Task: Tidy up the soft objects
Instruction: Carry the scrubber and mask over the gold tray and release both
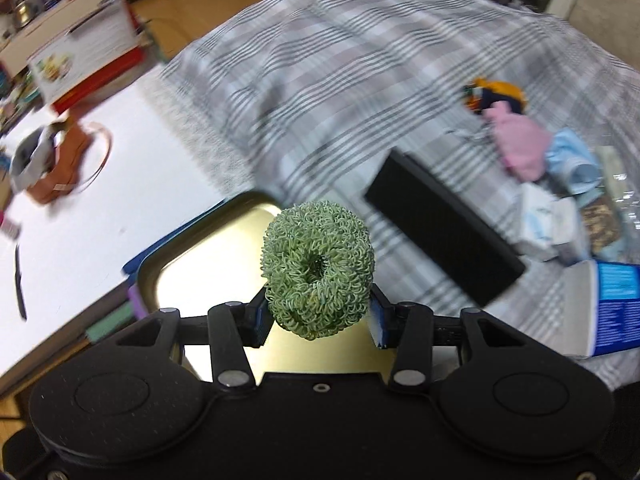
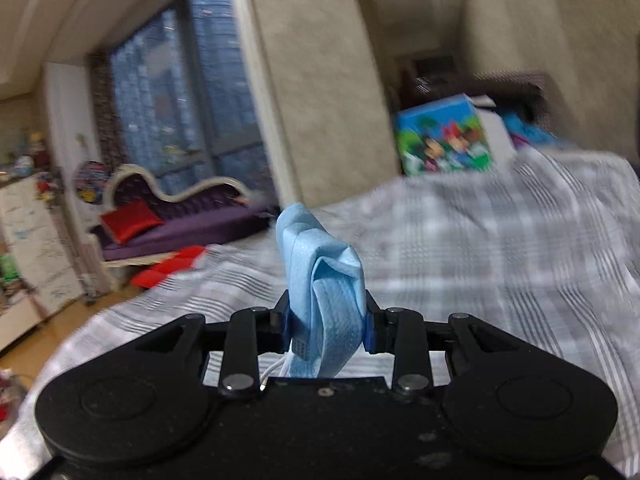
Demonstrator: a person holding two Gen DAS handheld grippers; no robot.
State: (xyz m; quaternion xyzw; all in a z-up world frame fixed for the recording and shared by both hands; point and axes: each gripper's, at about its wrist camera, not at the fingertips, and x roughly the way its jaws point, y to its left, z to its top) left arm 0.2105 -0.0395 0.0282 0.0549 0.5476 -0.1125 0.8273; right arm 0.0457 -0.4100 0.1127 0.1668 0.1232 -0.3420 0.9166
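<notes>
A: Our left gripper pinches a curly green ring scrubber above the gold tray.

B: Yep, and our right gripper squeezes a folded blue mask over the plaid blanket.

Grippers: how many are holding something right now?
2. The left gripper is shut on a green scrubber above a metal tray. The right gripper is shut on a folded blue face mask above the plaid bedspread.
</notes>
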